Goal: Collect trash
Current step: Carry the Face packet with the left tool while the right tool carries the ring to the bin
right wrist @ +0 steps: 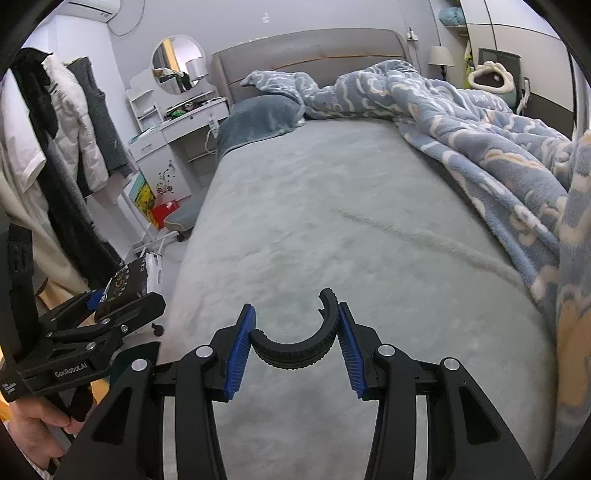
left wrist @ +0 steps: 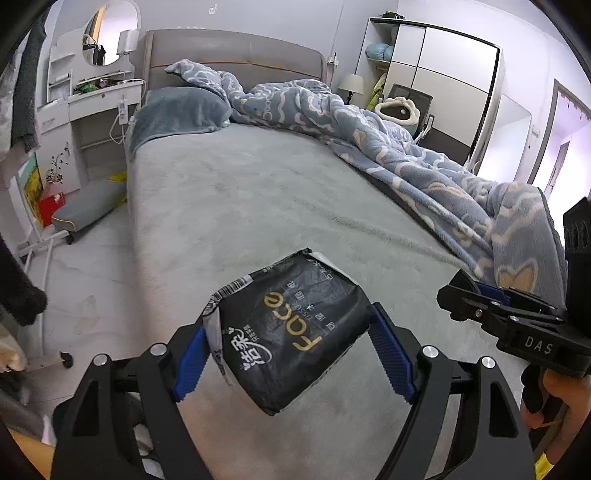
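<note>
Tissue pack (left wrist: 291, 332) between left tool (left wrist: 295, 354) pads

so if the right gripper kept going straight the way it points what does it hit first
Most likely the grey bed sheet: the right gripper, shut on a curved black plastic piece, angles down at bare mattress. Depth is hard to judge.

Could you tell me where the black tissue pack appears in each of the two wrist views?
Left wrist: black tissue pack lower centre, clamped in the left gripper.
Right wrist: the pack at the left edge, partly hidden in that gripper.
Shared landmark: round mirror beside the headboard.
</note>
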Available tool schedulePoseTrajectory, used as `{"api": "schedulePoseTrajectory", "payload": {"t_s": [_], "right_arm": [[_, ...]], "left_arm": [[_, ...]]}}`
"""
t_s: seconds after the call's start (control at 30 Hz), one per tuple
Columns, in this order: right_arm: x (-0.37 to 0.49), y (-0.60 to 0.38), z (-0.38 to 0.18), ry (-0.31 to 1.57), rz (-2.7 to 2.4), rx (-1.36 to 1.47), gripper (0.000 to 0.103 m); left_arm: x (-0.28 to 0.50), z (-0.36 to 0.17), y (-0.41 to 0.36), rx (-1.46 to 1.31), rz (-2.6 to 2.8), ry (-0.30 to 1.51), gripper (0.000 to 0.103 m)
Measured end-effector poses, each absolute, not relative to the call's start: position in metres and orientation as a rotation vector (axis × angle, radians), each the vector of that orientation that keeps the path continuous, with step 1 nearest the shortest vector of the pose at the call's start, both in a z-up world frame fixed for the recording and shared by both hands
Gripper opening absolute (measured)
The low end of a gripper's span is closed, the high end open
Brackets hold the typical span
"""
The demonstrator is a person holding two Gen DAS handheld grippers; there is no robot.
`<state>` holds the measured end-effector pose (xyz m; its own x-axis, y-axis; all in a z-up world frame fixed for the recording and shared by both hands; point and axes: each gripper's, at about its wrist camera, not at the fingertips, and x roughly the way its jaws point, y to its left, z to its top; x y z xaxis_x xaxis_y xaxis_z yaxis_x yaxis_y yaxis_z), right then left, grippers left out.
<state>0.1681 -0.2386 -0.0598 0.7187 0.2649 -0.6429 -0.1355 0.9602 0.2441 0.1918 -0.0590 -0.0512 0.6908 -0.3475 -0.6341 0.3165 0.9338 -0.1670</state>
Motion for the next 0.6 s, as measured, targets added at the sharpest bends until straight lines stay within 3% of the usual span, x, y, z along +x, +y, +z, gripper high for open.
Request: {"api": "schedulePoseTrajectory", "payload": {"t_s": [0.6], "right_arm": [[0.135, -0.164, -0.051, 0.721, 0.299, 0.152, 0.046]], "left_arm": [[0.149, -0.080, 0.037, -0.012, -0.256, 0.817, 0.082]]}}
